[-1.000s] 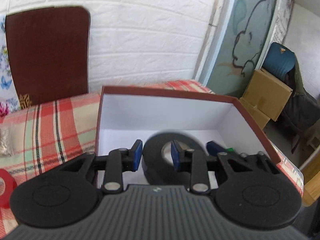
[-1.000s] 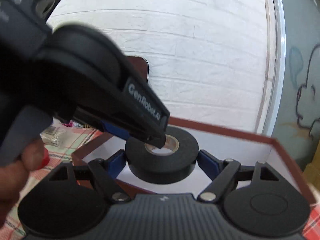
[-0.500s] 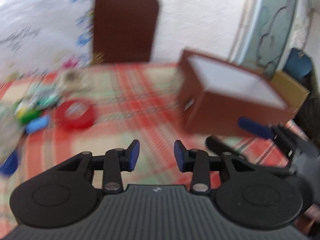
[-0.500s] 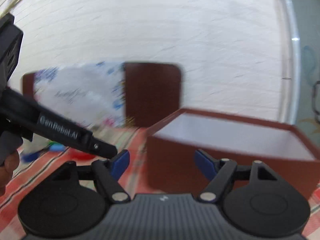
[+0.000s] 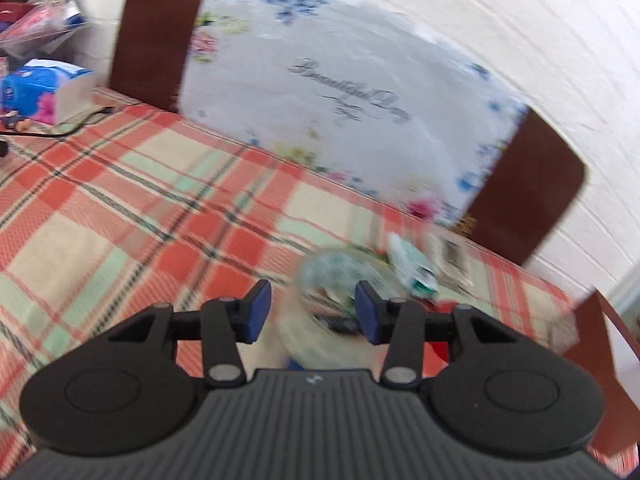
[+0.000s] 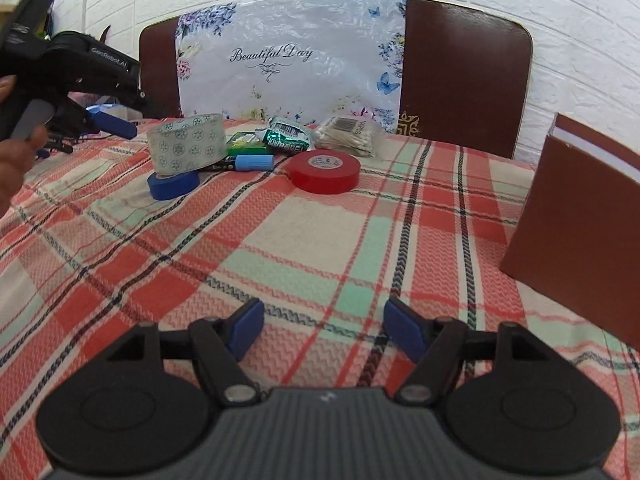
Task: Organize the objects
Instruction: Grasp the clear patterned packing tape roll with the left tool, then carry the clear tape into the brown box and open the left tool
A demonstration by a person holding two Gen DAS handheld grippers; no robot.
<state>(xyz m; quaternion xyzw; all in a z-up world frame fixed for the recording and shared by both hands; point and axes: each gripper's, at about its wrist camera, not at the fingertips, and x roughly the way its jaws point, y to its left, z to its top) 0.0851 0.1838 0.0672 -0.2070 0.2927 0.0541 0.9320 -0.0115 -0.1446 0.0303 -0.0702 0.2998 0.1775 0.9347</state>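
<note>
In the right wrist view a cluster lies on the plaid table: a clear patterned tape roll (image 6: 187,142), a blue tape roll (image 6: 173,185), a red tape roll (image 6: 324,171), a blue-capped marker (image 6: 244,163), a green box (image 6: 243,143), a green foil packet (image 6: 289,138) and a bag of cotton swabs (image 6: 349,137). The brown box (image 6: 576,216) stands at the right. My right gripper (image 6: 324,330) is open and empty, low over the table. My left gripper (image 5: 313,312) is open just above the blurred clear tape roll (image 5: 336,280); it also shows in the right wrist view (image 6: 112,124).
A brown chair back with a flowered plastic sheet (image 6: 288,60) stands behind the table. Boxes, a bag and a black cable (image 5: 48,92) lie at the table's far left. The brown box's corner (image 5: 612,344) shows at the right of the left wrist view.
The black tape has been left in the box. Both grippers have swung left, away from the box; the left one now hovers open over the clear tape roll.
</note>
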